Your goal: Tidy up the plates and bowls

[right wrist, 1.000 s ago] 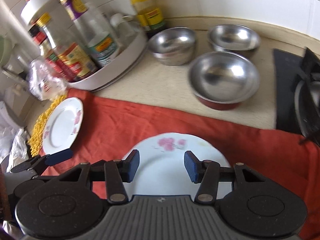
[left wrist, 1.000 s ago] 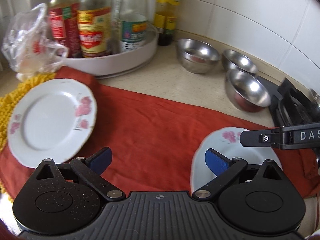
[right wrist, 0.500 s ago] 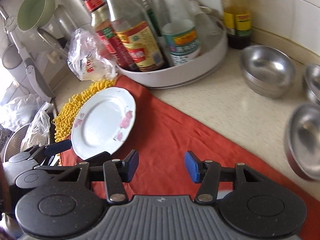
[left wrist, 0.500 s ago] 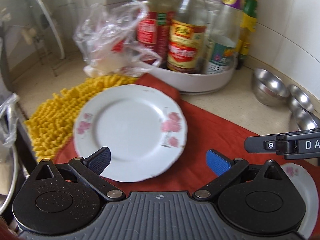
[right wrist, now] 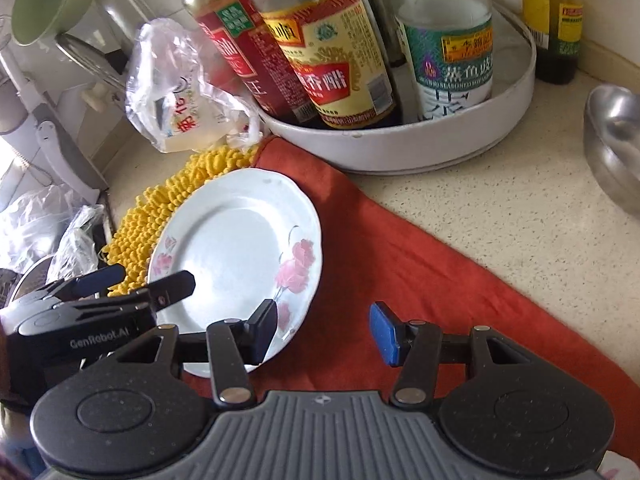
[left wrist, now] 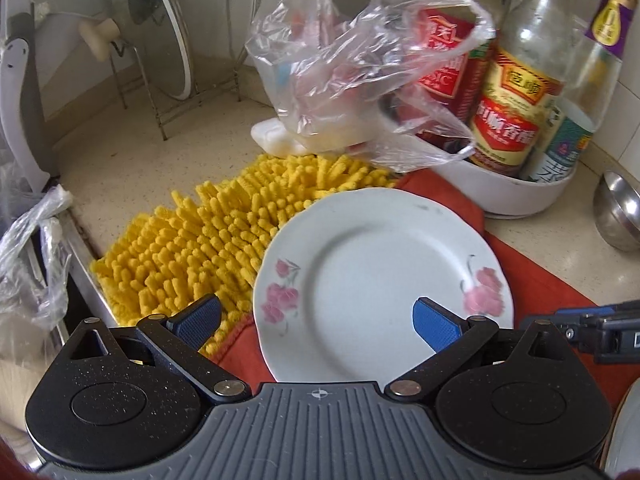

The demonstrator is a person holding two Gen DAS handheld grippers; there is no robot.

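Note:
A white plate with pink flowers lies partly on a red cloth and partly on a yellow chenille mat. My left gripper is open and empty, low over the plate's near edge. In the right wrist view the same plate lies left of my right gripper, which is open and empty above the red cloth; the left gripper reaches over the plate's left edge. A steel bowl stands at the right. A second plate's rim shows at the lower right.
A white round tray holds several sauce bottles behind the plate. A clear plastic bag lies beside it. A glass pot lid stands in a wire rack at the back left. A green cup is at the far left.
Both grippers have swung left, away from the steel bowls and the second plate. The flowered plate by the yellow mat now lies right in front of the left gripper. Both stay open.

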